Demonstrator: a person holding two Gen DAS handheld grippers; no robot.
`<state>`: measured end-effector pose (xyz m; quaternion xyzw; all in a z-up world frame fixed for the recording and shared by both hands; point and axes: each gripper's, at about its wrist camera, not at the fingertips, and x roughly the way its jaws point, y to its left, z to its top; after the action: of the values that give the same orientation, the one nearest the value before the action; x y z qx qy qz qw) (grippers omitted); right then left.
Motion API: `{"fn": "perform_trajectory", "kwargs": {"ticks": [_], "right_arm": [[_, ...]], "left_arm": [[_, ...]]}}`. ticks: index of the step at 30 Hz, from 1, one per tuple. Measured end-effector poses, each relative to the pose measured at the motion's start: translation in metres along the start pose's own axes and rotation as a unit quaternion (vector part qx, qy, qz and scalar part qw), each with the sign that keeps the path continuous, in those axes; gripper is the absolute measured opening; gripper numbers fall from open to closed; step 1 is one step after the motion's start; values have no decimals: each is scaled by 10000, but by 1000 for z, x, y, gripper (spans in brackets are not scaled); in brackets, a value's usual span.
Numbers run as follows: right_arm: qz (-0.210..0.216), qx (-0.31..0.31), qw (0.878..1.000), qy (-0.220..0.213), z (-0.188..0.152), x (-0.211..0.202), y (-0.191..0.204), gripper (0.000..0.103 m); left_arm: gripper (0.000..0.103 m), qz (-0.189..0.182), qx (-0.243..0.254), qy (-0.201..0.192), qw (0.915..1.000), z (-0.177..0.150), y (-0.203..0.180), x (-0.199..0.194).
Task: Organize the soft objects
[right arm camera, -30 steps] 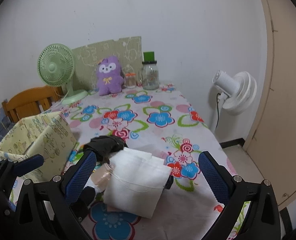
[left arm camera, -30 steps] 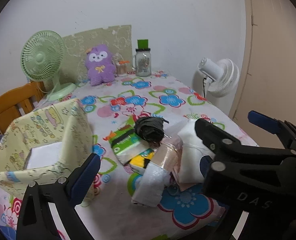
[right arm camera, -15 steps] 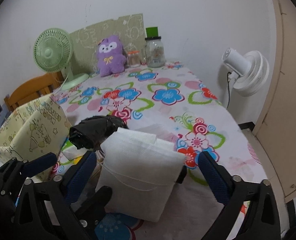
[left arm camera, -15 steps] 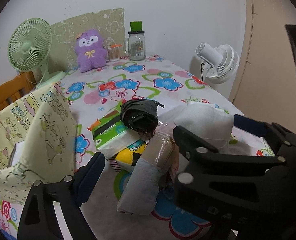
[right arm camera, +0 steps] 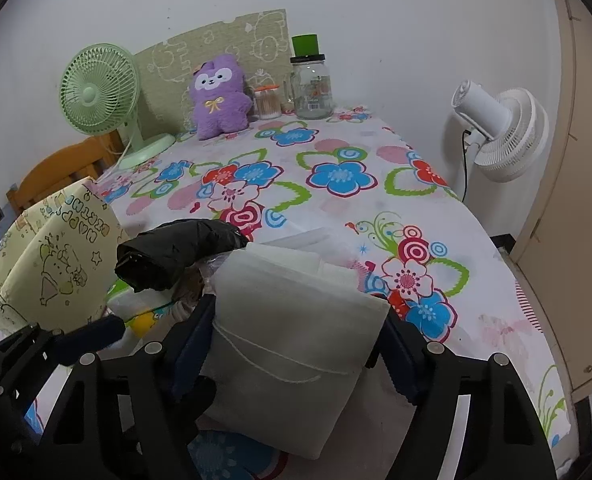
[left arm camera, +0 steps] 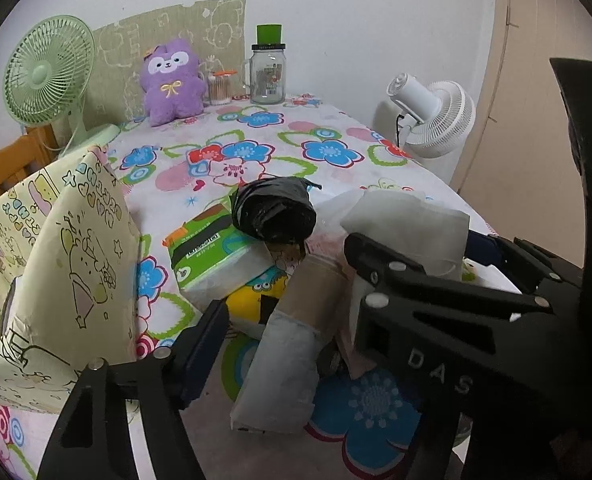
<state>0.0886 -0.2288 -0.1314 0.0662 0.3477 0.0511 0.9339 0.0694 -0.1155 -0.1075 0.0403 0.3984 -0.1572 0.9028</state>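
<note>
On right fingers (left arm camera: 456, 280) "DAS"; closing, gripping white pouch (right arm camera: 292, 356); left fingers (left arm camera: 280, 320) apart, closing.

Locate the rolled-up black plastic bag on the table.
The rolled-up black plastic bag lies mid-pile in both views, resting on the green tissue pack, left of the white fabric pouch and right of the yellow patterned box.

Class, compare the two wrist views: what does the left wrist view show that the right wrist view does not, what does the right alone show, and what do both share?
Left wrist view only: the whole green tissue pack and a grey-and-tan rolled bundle between the left gripper fingers.

Right wrist view only: the right gripper, jaws just closing, its pads against the sides of the white folded pad, and the looping thread across the pad's front.

Both: the black rolled bag, the yellow patterned box, the purple plush toy, the glass jar, both fans.
</note>
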Motion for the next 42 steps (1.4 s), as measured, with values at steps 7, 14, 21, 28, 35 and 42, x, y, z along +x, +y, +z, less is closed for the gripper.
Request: {"fn": "perform_trajectory", "kwargs": {"ticks": [7,14,21,28,35,42], "right_arm": [[-101,44,9999,-26,2,-1,-1,73],[-286,179,9994,-113,3,-8,-7,71],[-341,136,9992,-149,3,-14,-5,70],[-293,71,9992,-275,4,-26,2,68],[-244,-21,9989,-398,4,-39,11,68],[-209,-82,9984,-516,7,-52,20,68]], "left_arm": [[57,-116,66,65,9999,-4,0,0],[31,15,-56,344,9994,-10,7,9],[22,-28,56,222,9997,-9,2,3],[20,3,28,56,10000,-6,5,-7],[20,37,-11,-88,10000,-5,9,-19],[20,53,-32,-275,9996,2,10,-33]]}}
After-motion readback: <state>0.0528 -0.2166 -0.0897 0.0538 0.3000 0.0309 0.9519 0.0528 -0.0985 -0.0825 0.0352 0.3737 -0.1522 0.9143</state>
